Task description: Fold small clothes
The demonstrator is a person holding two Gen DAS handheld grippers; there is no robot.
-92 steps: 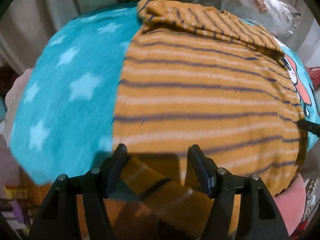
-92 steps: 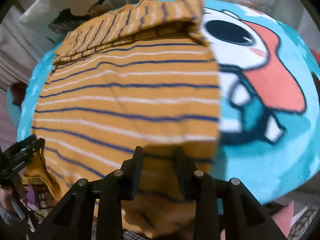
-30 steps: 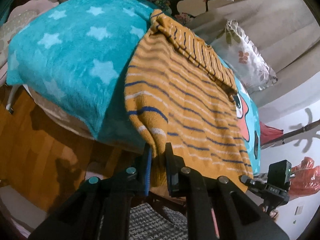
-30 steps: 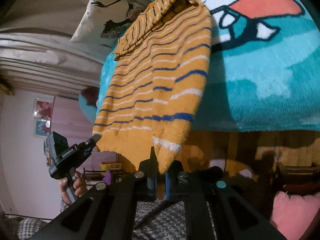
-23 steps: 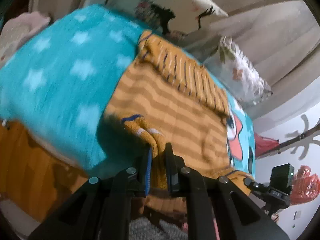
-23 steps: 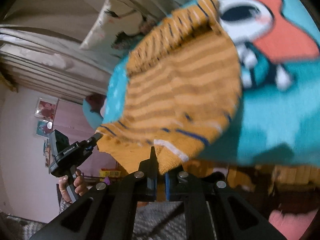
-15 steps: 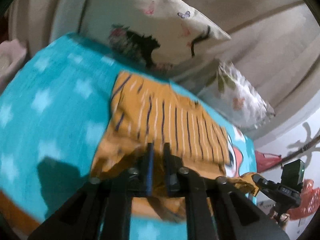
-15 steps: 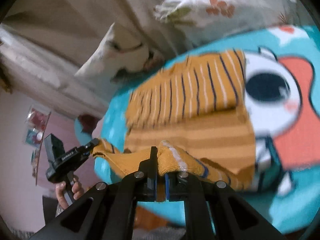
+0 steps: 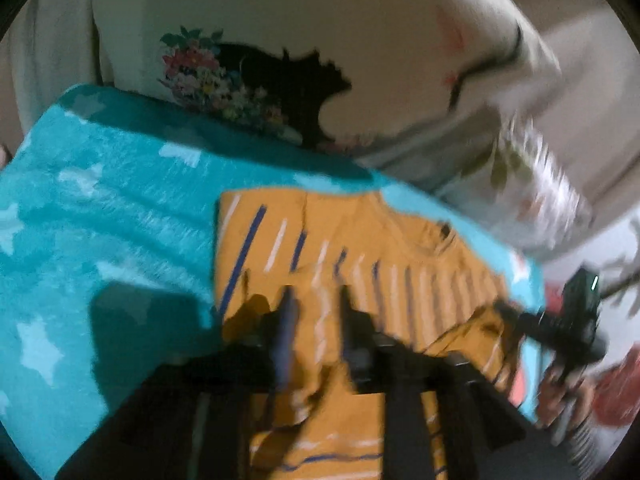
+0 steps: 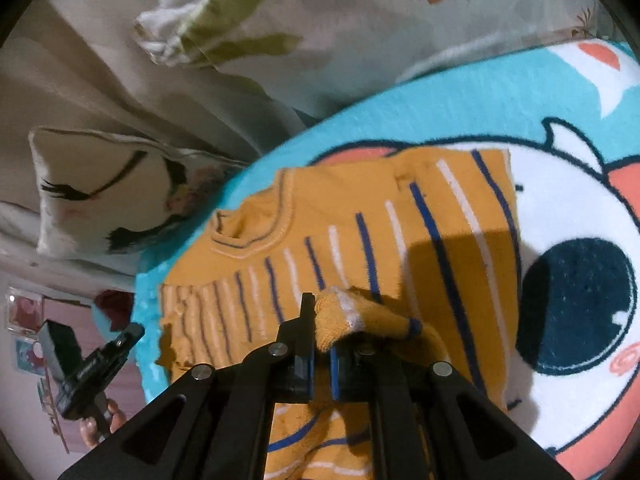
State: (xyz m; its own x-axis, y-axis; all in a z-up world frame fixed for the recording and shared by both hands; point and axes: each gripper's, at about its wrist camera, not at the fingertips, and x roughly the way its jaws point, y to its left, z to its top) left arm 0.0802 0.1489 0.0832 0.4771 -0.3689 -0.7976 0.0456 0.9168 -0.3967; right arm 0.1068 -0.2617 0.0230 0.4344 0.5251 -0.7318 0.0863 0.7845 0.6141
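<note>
An orange sweater (image 10: 360, 240) with blue and white stripes lies on a teal blanket (image 10: 400, 100); it also shows in the left wrist view (image 9: 360, 256). My right gripper (image 10: 320, 344) is shut on the sweater's hem corner, held over the sweater's upper part. My left gripper (image 9: 314, 316) is blurred, its jaws a little apart with the hem cloth lying between them, over the sweater's left side. The left gripper also shows in the right wrist view (image 10: 132, 334), and the right gripper in the left wrist view (image 9: 500, 308).
The teal blanket (image 9: 100, 220) has white stars on the left and a cartoon face (image 10: 572, 280) on the right. A pillow with a black cat print (image 9: 280, 80) and a floral pillow (image 10: 320, 20) lean behind it against beige curtains.
Both grippers have carried the sweater's hem up from the blanket's front edge and over towards the collar. The left gripper's jaws have opened from tightly shut.
</note>
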